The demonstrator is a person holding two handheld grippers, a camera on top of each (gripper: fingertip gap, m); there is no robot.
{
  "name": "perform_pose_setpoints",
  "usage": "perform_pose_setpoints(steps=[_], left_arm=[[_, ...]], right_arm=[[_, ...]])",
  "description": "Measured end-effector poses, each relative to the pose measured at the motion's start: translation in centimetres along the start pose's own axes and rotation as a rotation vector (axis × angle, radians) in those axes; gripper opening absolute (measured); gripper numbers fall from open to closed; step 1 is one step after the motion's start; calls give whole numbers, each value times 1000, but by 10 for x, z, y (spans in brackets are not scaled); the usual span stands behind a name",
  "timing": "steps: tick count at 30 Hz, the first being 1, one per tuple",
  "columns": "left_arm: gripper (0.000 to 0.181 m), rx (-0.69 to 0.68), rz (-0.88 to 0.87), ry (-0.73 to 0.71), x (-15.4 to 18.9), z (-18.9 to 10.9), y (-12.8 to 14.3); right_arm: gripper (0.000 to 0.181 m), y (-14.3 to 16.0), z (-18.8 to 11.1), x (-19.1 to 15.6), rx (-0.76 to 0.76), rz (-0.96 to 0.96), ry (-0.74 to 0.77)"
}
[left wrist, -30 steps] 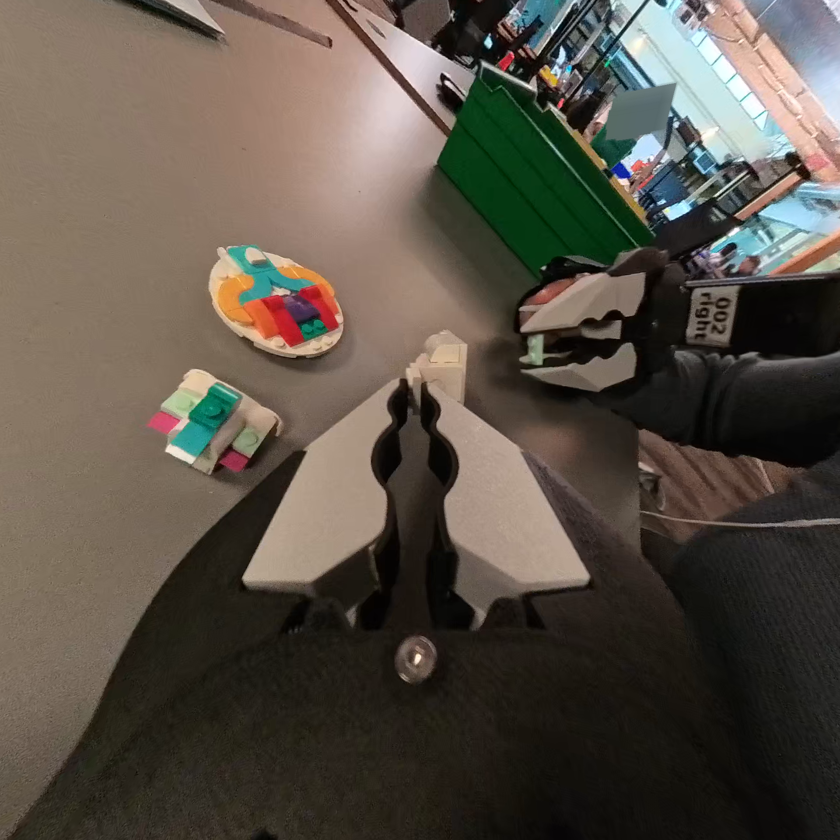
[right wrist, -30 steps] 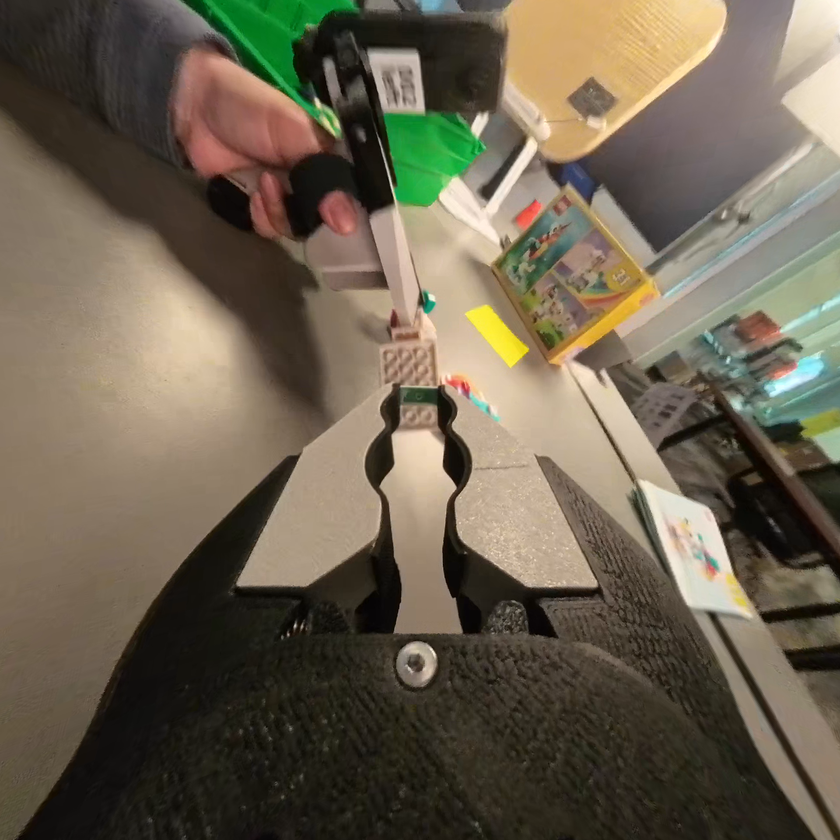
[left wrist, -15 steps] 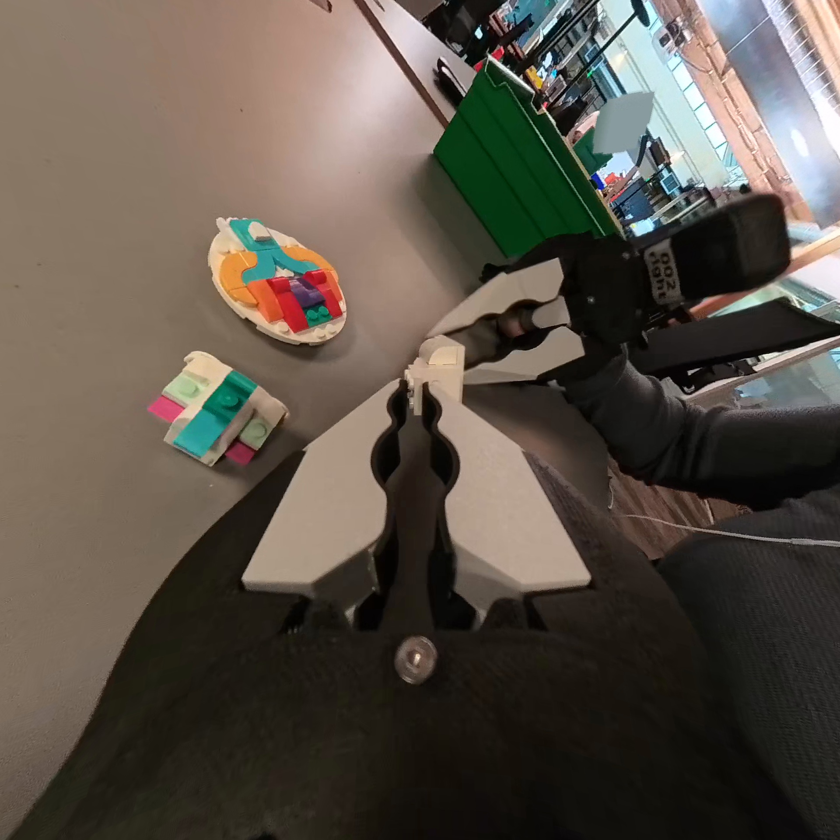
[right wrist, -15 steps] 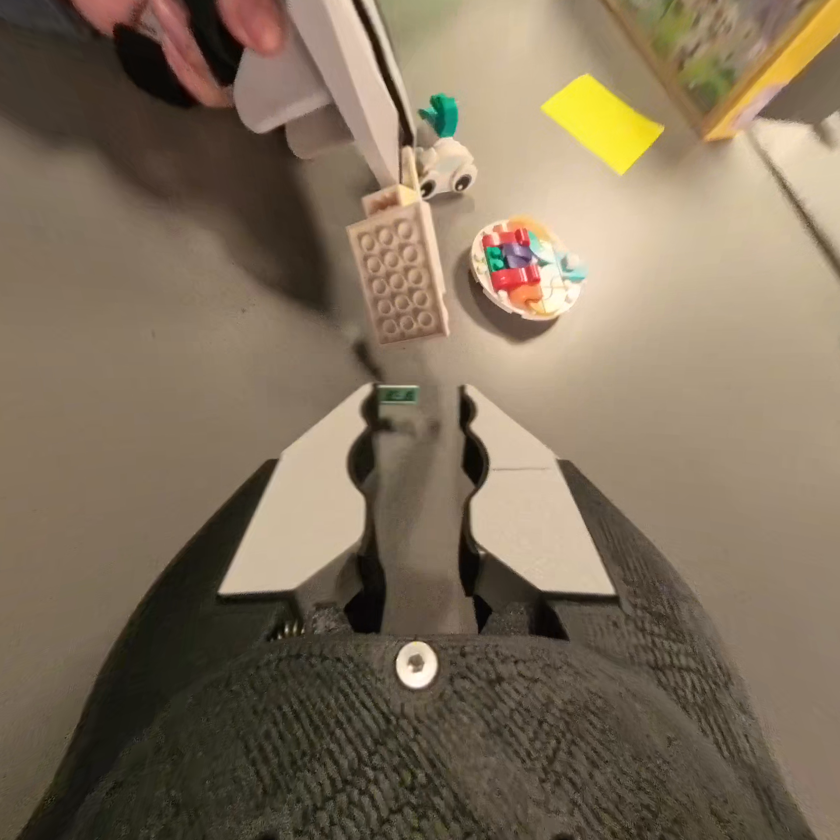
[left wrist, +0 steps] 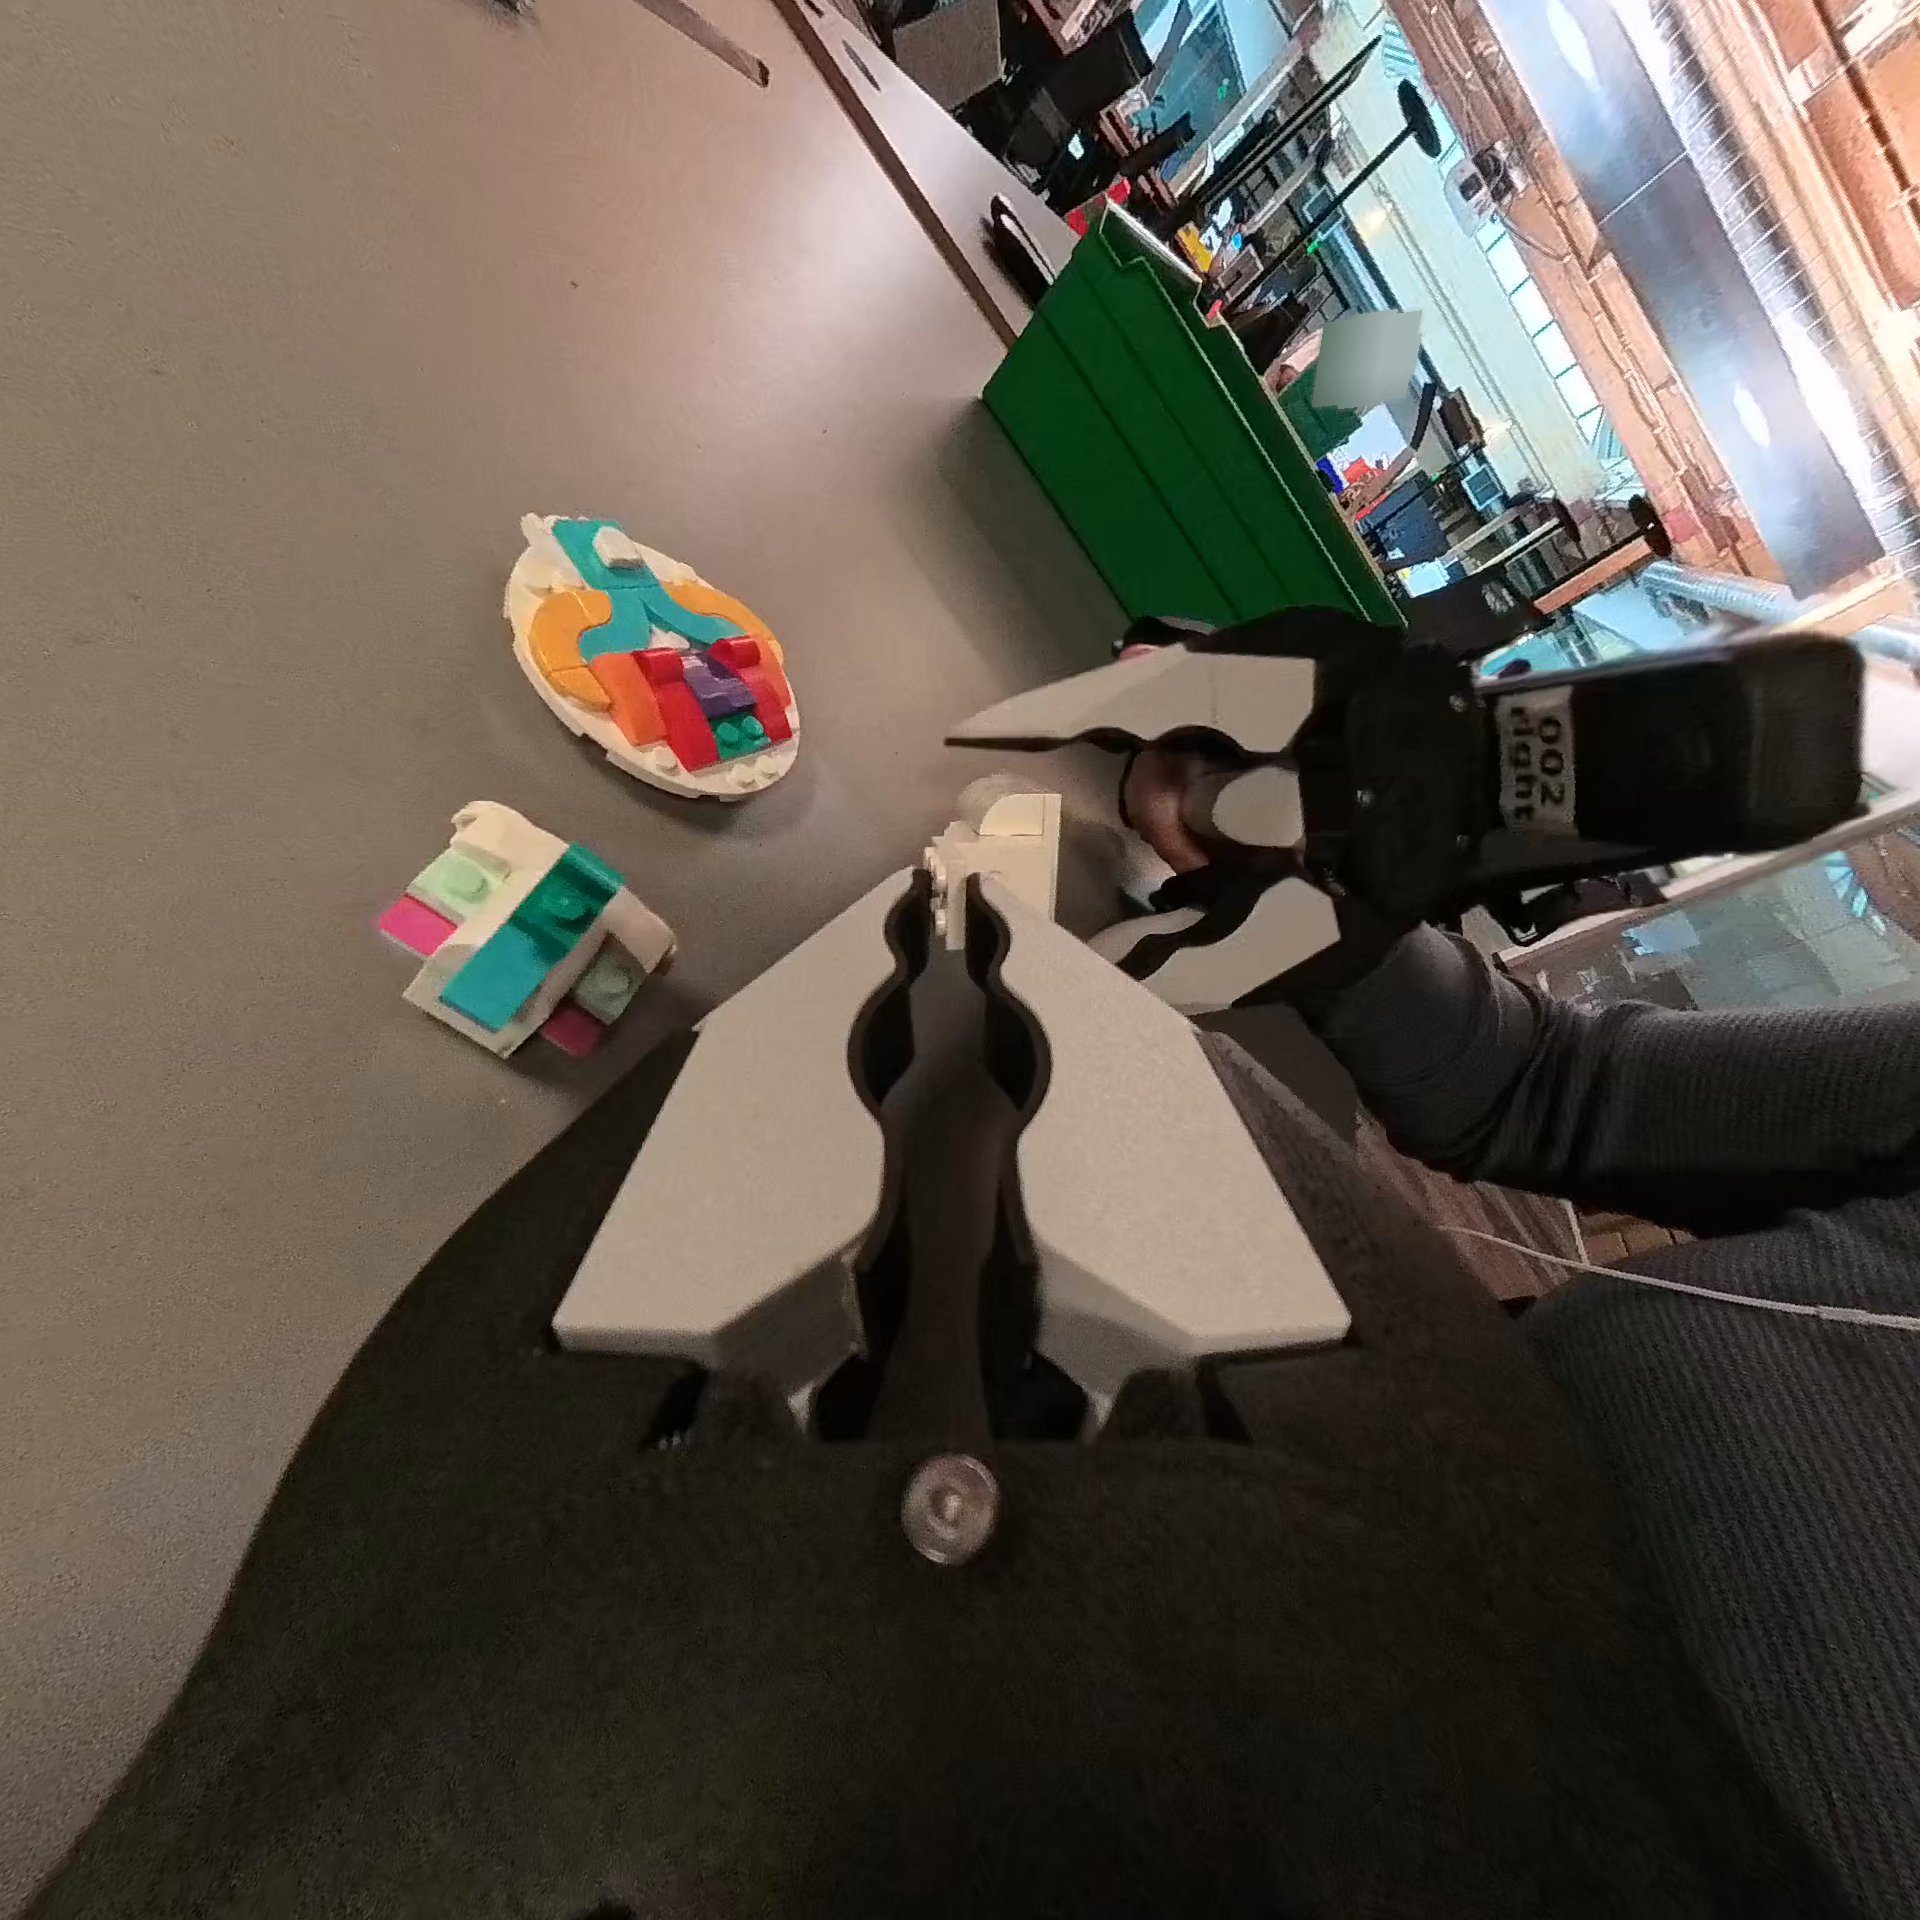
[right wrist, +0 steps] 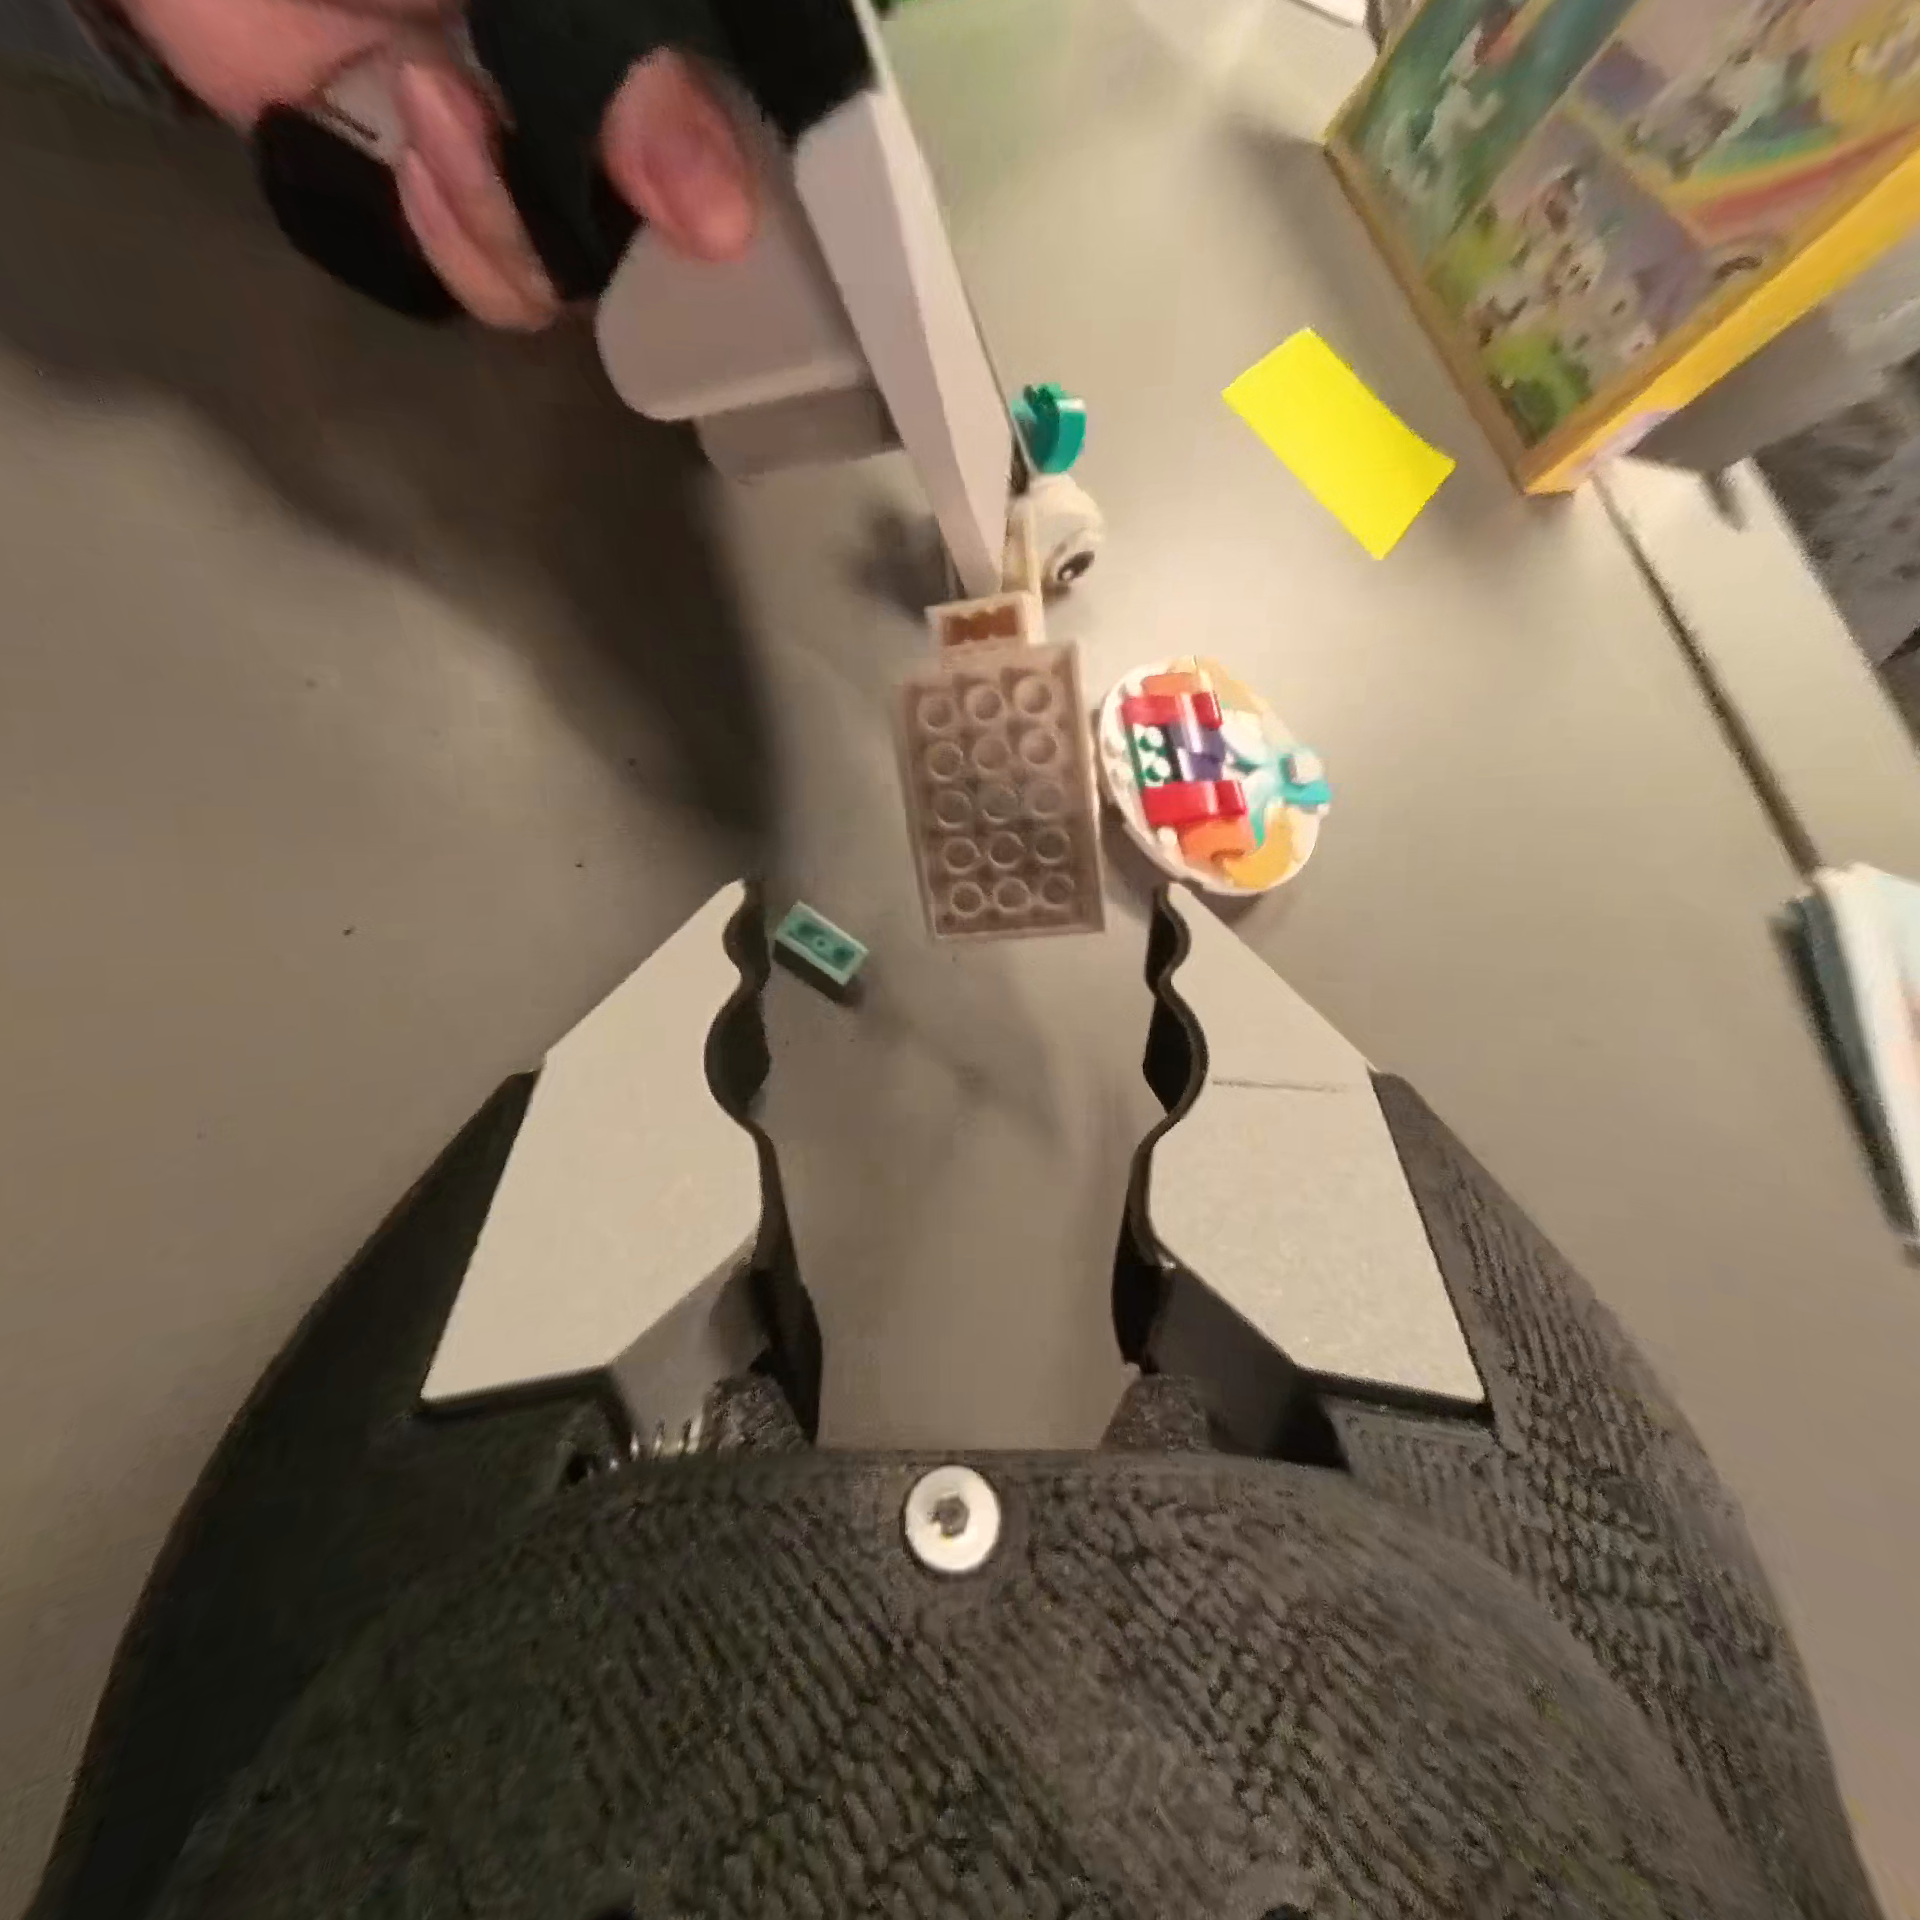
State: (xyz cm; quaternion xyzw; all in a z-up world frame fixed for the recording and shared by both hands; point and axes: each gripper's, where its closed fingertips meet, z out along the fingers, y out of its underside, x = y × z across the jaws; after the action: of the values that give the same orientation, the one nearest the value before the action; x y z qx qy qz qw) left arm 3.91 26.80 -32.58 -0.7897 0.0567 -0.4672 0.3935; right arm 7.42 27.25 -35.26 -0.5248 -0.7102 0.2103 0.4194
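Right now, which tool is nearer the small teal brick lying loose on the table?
Right. The right tool hangs open with one fingertip beside the teal brick; the left tool, shut on the white brick assembly, is farther off.

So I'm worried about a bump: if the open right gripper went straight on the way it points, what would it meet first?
Probably the white brick plate held by the left gripper: it hangs just ahead of the right gripper. Its height over the grey table is unclear.
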Motion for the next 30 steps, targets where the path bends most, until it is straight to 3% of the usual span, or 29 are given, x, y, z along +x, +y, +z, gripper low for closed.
perform_pose_setpoints(steps=[3, 7, 11, 15, 17, 18, 19, 22, 27, 30], left_arm=[[4, 4, 1, 1, 0, 0, 0], [4, 13, -8, 12, 1, -1, -2], [4, 13, -14, 26, 3, -2, -2], [5, 23, -5, 43, 6, -3, -3], [7, 75, 51, 88, 16, -6, -8], [12, 118, 86, 126, 25, -9, -13], [29, 149, 119, 153, 31, -11, -16], [40, 190, 241, 293, 60, -12, -16], [28, 206, 275, 390, 75, -12, -12], [32, 194, 239, 434, 78, -13, -12]], right_arm=[[83, -1, 0, 5, 9, 92, -12], [48, -24, -8, 6, 107, -102, 103], [37, -29, -1, 5, 64, -226, 188], [31, -33, -5, 8, 85, -212, 205], [30, -41, -12, 9, 171, -106, 153], [30, -47, -16, 8, 235, 1, 85], [30, -52, -21, 6, 309, 118, -6], [31, -64, -35, 0, 477, 378, -253], [30, -73, -45, -4, 595, 546, -428], [30, -76, -45, -4, 628, 604, -467]])
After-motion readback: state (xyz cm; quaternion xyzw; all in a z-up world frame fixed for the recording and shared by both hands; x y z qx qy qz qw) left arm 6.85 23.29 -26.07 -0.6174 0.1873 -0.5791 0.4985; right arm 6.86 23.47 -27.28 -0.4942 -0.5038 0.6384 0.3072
